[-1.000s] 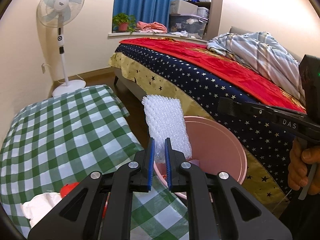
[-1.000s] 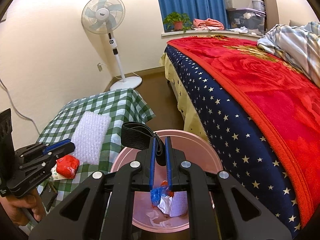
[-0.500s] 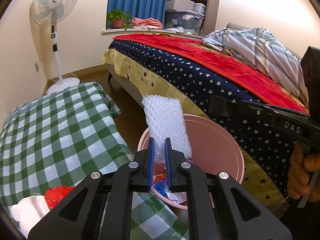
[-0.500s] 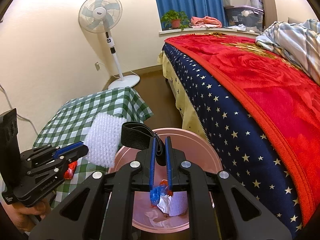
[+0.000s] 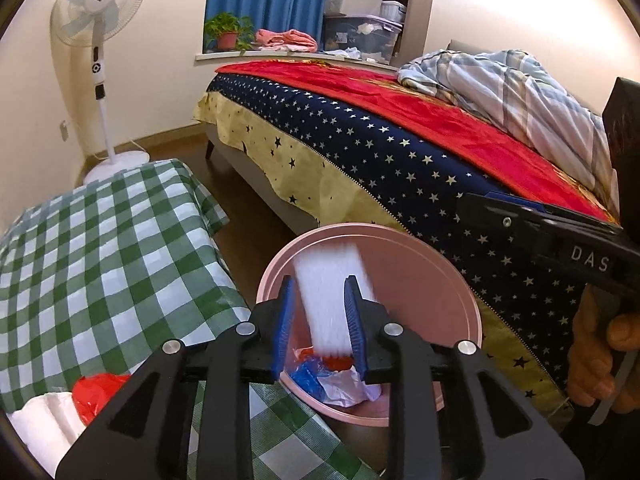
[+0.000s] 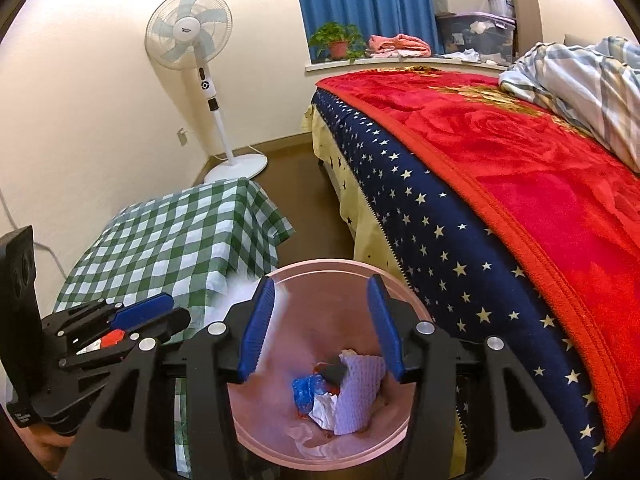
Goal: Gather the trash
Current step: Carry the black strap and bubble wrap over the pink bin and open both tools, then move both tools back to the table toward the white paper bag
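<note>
A pink bin (image 5: 432, 280) stands on the floor between the checked table and the bed; it also shows in the right wrist view (image 6: 404, 420), holding blue, white and red trash (image 6: 332, 396). My left gripper (image 5: 318, 320) is open above the bin's near rim. A white bubble-wrap sheet (image 5: 330, 296), blurred, is loose between its fingers and falling into the bin. My right gripper (image 6: 320, 328) is open and empty over the bin. A red wrapper (image 5: 96, 394) and a white wad (image 5: 44, 420) lie on the table.
A table with a green checked cloth (image 5: 100, 248) is at the left. A bed with a starred blue cover and red blanket (image 5: 420, 128) fills the right. A standing fan (image 5: 98, 40) is by the far wall. Brown floor runs between table and bed.
My left gripper opened and let go of the bubble wrap, which now drops into the bin. My right gripper opened and released the black band it held.
</note>
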`<state>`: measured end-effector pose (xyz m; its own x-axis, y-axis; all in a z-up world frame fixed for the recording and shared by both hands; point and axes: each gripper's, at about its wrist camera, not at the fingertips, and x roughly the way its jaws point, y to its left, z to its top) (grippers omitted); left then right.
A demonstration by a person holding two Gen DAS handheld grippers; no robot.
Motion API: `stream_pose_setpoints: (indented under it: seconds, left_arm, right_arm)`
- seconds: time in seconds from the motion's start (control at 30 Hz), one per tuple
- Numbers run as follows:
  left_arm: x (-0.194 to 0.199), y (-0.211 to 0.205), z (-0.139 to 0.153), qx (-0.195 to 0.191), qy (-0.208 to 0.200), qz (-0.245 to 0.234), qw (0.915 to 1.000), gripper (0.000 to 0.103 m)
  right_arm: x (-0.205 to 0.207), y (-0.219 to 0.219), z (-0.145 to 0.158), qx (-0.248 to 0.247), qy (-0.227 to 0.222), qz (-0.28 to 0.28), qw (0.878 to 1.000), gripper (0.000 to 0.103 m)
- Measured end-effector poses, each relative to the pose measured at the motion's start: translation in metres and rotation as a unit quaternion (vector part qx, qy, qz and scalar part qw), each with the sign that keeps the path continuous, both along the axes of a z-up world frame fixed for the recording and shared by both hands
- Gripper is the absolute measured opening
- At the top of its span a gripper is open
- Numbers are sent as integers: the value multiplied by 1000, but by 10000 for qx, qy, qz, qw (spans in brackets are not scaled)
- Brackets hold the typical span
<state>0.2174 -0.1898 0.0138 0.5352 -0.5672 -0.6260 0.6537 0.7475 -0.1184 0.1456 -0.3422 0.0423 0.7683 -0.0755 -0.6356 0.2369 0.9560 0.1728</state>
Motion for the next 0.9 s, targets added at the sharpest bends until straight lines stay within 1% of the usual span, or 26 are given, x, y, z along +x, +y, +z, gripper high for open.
stream_pose_setpoints:
  seconds: [0.17,0.4,0.5,0.67,0.9]
  left_arm:
    - [1,15,6,-126,-24,144,9998,26]
    - [-5,35,15,-141,-99,241,9996,26]
    - [-9,47,22,-160,-171,276,9993,26]
    - [-14,74,33,-233,-262,442,9984,26]
    - [-20,126,44,-255,-337,783,9960,26]
  right_arm:
    - [-1,2,0,34,13,-15,10000,49]
    - [-4,11,6,59,-25,63,10000,49]
    - [-5,21,8,22,-33,183,9998,49]
    - [-5,41,15,-30,-59,388,9992,49]
    - [-3,74,24,-65,-139,701,9974,49]
